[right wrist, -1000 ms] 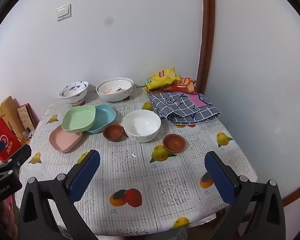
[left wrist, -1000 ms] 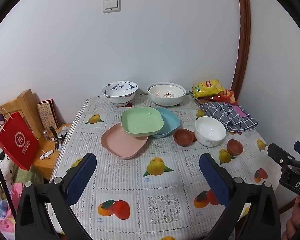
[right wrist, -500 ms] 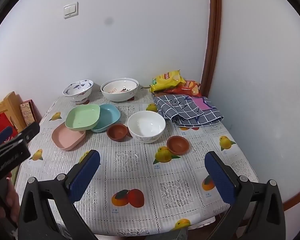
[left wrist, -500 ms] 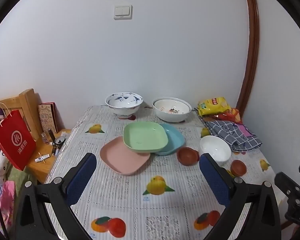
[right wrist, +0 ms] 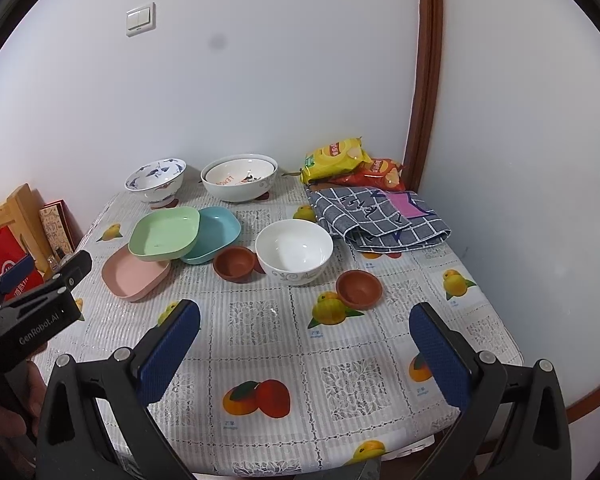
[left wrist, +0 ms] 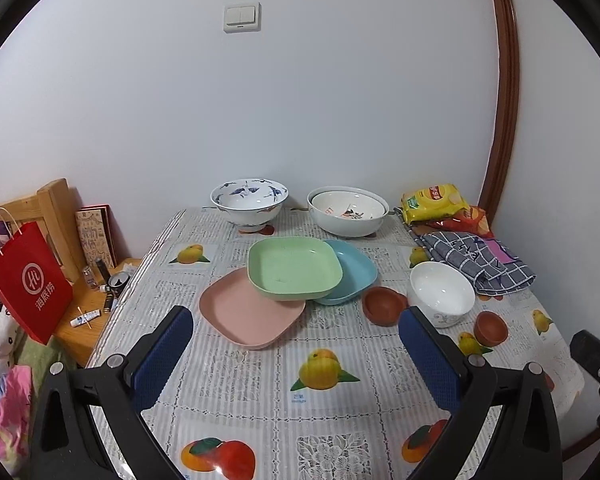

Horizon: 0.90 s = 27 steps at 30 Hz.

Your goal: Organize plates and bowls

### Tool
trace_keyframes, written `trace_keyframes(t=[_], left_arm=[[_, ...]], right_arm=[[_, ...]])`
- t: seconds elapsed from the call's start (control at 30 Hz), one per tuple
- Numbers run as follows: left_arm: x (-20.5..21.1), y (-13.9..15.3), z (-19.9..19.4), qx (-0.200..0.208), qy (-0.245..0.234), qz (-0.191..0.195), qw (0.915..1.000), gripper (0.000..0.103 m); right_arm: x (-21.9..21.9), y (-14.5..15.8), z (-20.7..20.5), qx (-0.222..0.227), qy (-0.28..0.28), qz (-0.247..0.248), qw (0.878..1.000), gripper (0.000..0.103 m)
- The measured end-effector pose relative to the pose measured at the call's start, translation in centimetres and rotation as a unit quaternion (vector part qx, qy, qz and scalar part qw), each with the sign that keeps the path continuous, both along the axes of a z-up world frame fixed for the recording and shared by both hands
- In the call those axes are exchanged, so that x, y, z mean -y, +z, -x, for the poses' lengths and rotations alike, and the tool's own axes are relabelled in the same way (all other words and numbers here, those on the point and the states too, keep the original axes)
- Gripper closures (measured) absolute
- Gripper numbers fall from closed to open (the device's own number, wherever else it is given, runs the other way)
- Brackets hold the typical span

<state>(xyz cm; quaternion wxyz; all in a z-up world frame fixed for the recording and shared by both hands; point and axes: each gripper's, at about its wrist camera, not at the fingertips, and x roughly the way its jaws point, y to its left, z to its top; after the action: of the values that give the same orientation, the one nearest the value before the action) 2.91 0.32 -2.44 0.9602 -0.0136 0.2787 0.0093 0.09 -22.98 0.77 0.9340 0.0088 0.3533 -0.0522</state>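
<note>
Green plate (left wrist: 294,268), blue plate (left wrist: 352,276), pink plate (left wrist: 250,312) (fruit-print tablecloth (left wrist: 324,372)); checked grey cloth (left wrist: 476,260).

green plate (left wrist: 294,268) sits tilted on the pink plate (left wrist: 248,314) and blue plate (left wrist: 354,276). white bowl (left wrist: 440,292) upright between two small brown bowls (left wrist: 384,305). two big patterned bowls (left wrist: 249,202) by the wall.

Left gripper (left wrist: 296,354) gapes wide, empty, above the table (left wrist: 340,420). Green plate (left wrist: 294,268) overlaps the pink plate (left wrist: 244,316) and blue plate (left wrist: 354,272).
</note>
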Motion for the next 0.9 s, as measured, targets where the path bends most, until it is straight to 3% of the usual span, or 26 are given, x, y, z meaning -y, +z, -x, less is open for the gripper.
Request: trace_keyframes(t=[0.23,0.9], left_arm=[[-0.14,-0.49,-0.16,-0.008,0.003,0.013,0.9999,0.000],[-0.01,-0.88,0.59,-0.013,0.000,0.005,0.9999,0.000]], right_arm=[[0.15,-0.10,0.04,0.003,0.000,-0.005,1.000,0.000],[0.14,-0.87,0.10,0.005,-0.001,-0.006,1.000,0.000]])
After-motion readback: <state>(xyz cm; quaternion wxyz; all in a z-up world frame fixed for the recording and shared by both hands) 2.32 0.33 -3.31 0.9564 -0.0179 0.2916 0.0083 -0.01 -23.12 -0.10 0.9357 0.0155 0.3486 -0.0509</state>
